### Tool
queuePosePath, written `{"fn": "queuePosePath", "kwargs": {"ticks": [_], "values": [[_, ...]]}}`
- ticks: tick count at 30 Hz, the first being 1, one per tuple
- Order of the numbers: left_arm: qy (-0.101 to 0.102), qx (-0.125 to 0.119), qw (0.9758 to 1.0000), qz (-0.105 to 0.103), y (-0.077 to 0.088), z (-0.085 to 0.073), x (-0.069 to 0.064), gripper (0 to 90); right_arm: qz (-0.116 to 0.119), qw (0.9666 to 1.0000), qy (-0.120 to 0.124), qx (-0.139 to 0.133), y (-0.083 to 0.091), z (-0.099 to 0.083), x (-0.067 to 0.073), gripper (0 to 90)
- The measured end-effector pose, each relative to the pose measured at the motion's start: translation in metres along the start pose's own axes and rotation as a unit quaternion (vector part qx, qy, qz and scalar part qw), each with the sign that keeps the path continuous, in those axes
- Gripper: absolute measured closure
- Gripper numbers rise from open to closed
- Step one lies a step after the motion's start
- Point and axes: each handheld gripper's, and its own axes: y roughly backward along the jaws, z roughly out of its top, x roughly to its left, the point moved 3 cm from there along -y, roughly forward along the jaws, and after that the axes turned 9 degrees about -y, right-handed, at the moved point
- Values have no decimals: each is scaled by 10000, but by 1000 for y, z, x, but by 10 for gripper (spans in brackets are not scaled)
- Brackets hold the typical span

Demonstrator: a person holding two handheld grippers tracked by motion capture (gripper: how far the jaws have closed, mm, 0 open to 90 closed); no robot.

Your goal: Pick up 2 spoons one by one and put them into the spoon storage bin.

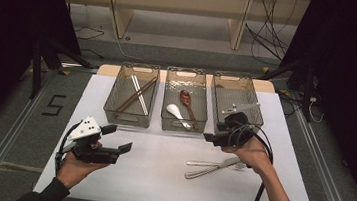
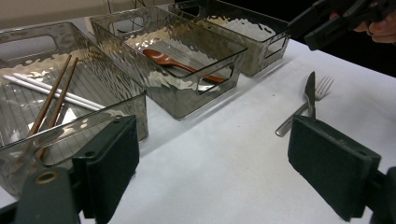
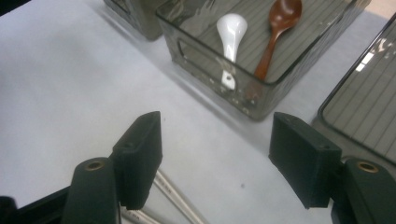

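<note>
With its jaws apart and nothing between them, the right gripper (image 1: 211, 137) hangs over the bench (image 1: 158, 174) above the knife (image 1: 212, 163) and fork (image 1: 209, 170), so I'd lower squarely across one handle, closing only once both pads flank it.

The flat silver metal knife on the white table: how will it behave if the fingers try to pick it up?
The flat silver metal knife is probably stiff. Lying low on the white table, it may slip from the fingers. It touches the silver fork, which may shift.
</note>
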Motion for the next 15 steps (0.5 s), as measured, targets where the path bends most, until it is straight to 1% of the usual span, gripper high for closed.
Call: {"fn": "queuePosePath", "kwargs": {"ticks": [4, 7, 8, 11, 13, 15], "values": [[0, 7, 10000, 1, 0, 0, 0, 162, -36, 9998, 98, 190, -3, -9, 1, 349], [9, -13, 10000, -1, 1, 0, 1, 162, 10, 9995, 138, 283, -5, -14, 3, 347], [9, -16, 10000, -2, 1, 0, 1, 162, 7, 9993, 200, 306, -6, -16, 4, 345], [5, -7, 10000, -1, 1, 0, 1, 162, 31, 9989, 264, 397, -6, -21, 5, 338], [8, -10, 10000, 0, 1, 0, 0, 162, -11, 9984, 312, 480, -7, -25, 6, 329], [3, 5, 10000, 2, 1, 0, 0, 162, -39, 9981, 309, 540, -8, -28, 5, 330]]}}
